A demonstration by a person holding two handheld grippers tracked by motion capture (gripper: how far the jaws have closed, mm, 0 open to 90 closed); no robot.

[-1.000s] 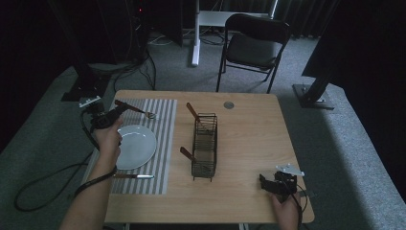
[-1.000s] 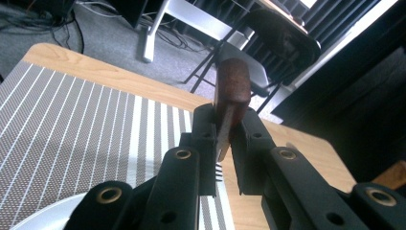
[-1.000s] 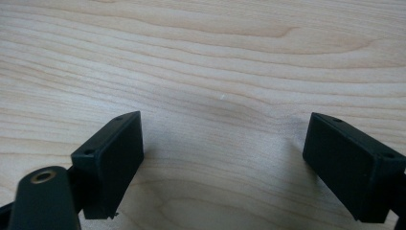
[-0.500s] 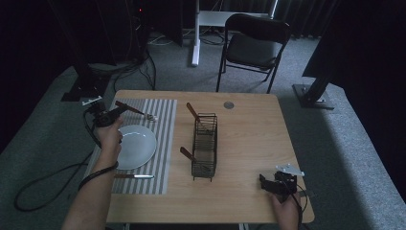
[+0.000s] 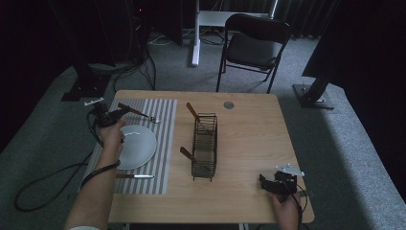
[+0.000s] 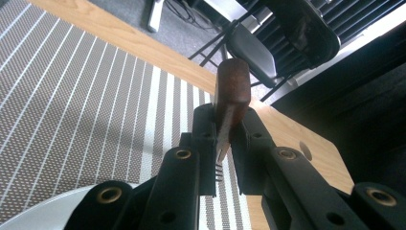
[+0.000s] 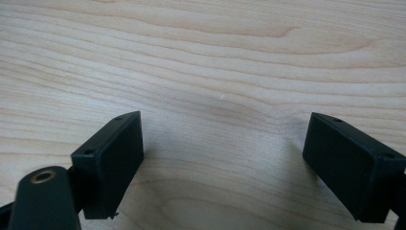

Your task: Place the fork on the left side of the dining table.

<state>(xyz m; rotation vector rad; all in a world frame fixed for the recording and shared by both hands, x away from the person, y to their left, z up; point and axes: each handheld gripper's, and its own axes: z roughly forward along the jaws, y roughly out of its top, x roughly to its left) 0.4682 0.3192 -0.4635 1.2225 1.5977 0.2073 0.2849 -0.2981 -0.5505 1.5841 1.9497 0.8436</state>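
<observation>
My left gripper (image 5: 118,115) hovers over the far left corner of the striped placemat (image 5: 165,143), shut on a wooden-handled fork (image 5: 136,112). In the left gripper view the brown handle of the fork (image 6: 232,91) sticks out past the jaws of the left gripper (image 6: 225,141), and small tines show lower down between them. A white plate (image 5: 139,146) lies on the mat just in front of that hand, and a knife (image 5: 134,176) lies nearer the front edge. My right gripper (image 5: 269,185) rests near the table's front right corner. In its own view the right gripper (image 7: 225,148) stands open over bare wood.
A black wire basket (image 5: 205,143) stands mid-table with two wooden-handled utensils leaning in it. A small round disc (image 5: 229,104) lies near the far edge. A black chair (image 5: 253,45) stands beyond the table, and cables trail on the floor at left.
The left hand and its fork have shifted only slightly above the mat. The right gripper has stayed where it was.
</observation>
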